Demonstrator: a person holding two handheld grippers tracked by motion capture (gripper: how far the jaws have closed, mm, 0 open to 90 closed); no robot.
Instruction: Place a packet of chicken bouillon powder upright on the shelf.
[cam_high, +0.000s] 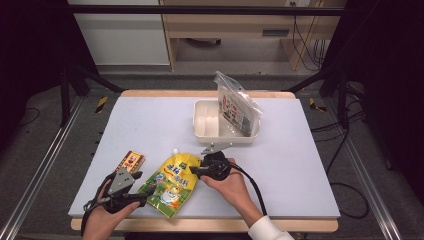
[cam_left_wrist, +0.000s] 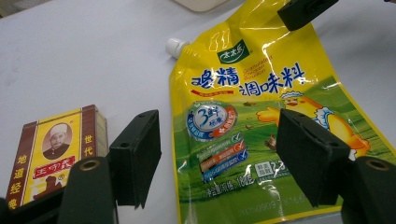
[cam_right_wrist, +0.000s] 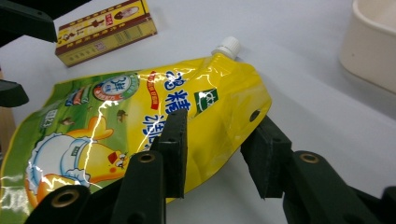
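Your right gripper (cam_right_wrist: 215, 154) straddled the yellow pouch (cam_right_wrist: 140, 126), not yet pinching; left gripper (cam_left_wrist: 219, 158) gaped; the lift remained.

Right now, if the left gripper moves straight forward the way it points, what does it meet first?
Most likely the yellow pouch: it lies directly ahead of the left gripper, between its open jaws. Depth is unclear.

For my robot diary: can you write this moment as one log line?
right gripper: jaws astride yellow seasoning pouch corner | left gripper: open above pouch | small box: beside | tray: holds clear bag
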